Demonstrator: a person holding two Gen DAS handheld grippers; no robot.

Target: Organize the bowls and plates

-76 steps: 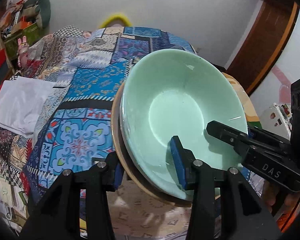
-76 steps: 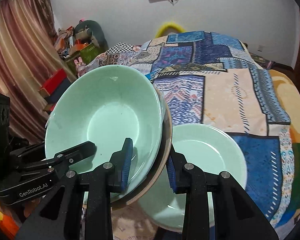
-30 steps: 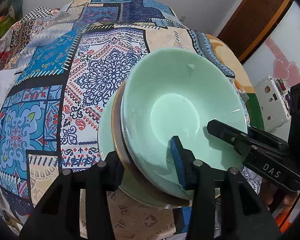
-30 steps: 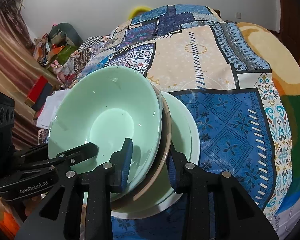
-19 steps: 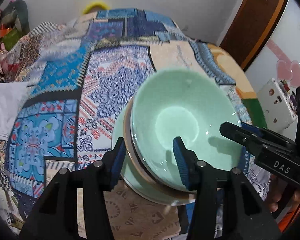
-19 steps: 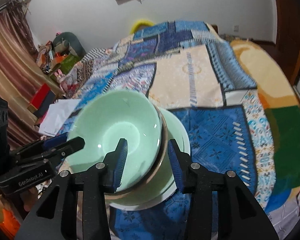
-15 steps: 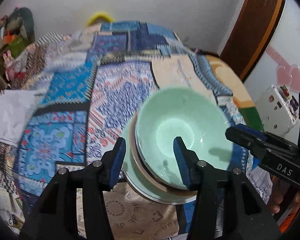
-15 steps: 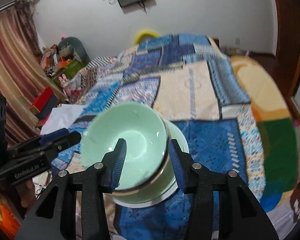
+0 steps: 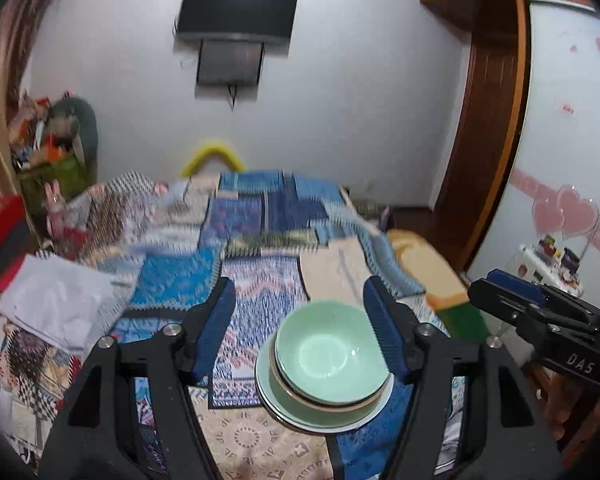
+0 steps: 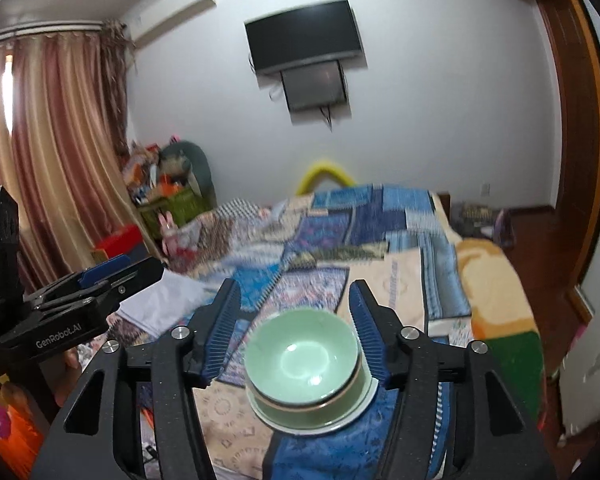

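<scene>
Left gripper [image 9: 302, 334] fills the bottom of the left wrist view, jaws spread wide and just been opening — nothing clamped, blue pads clear of the crockery. Right gripper [image 10: 294, 330] at the bottom of its own view likewise: jaws apart, just been opening, nothing pinched between them.

Beyond the fingers, lower centre in both views: pale green bowl [image 9: 332, 354] nested in a tan-rimmed bowl [image 9: 320, 404], both sitting on a green plate [image 9: 300, 416]. Stack rests on the patchwork bedspread [image 9: 260, 292] — near the bed's near edge.

White folded cloth [image 9: 56, 304] at left of the left view. Far back: blurred clutter pile [image 10: 164, 184], curtains [image 10: 52, 152] at left, wall TV [image 10: 304, 44] upper centre.
</scene>
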